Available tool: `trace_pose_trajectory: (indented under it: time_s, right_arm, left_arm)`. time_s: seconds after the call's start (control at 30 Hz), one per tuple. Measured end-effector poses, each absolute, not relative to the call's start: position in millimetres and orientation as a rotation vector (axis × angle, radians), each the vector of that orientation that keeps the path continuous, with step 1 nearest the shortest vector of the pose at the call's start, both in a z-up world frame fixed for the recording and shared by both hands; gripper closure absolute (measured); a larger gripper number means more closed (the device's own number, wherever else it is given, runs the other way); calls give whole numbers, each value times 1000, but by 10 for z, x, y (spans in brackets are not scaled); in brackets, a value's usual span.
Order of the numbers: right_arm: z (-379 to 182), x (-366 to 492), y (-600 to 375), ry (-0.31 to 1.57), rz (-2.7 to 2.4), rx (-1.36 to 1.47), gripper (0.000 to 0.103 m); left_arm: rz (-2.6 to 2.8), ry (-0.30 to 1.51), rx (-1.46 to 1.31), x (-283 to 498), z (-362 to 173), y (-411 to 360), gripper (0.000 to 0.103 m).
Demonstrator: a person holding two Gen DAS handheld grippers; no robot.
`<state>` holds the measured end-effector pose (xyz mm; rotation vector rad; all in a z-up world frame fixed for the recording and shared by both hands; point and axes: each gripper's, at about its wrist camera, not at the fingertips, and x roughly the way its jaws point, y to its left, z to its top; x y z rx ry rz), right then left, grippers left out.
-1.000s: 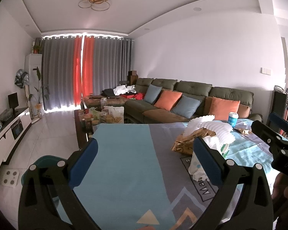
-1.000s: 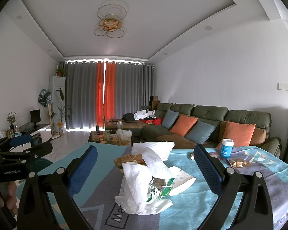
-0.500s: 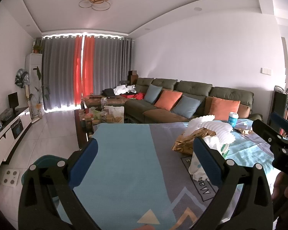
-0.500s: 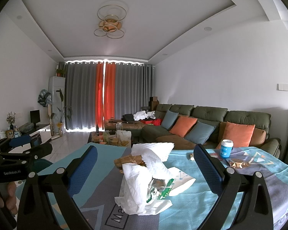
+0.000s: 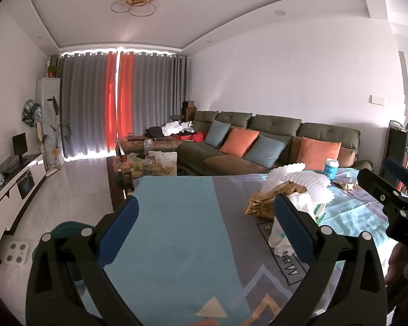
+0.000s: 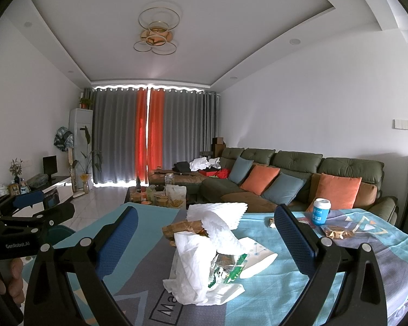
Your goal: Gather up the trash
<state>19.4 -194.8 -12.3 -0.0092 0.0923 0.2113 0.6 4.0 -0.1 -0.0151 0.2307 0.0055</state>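
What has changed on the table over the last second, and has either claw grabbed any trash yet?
Nothing has visibly changed. The left claw and right claw both stay open and empty above the tablecloth. The heap of white bags and wrappers, the blue cup and the small wrapper beside it lie where they were.

White walls and a pale tiled floor frame a green sofa with orange and blue cushions; daylight glows behind grey-and-orange curtains, beneath a ringed ceiling lamp.
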Motion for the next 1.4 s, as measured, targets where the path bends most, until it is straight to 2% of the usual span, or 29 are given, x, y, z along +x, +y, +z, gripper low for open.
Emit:
trace_pose_trajectory:
  time_s: [1.4]
  right_arm:
    - [-79,220,-1949,101,210,8,6]
  left_arm:
    - [22,259,-72,55,103,156,5]
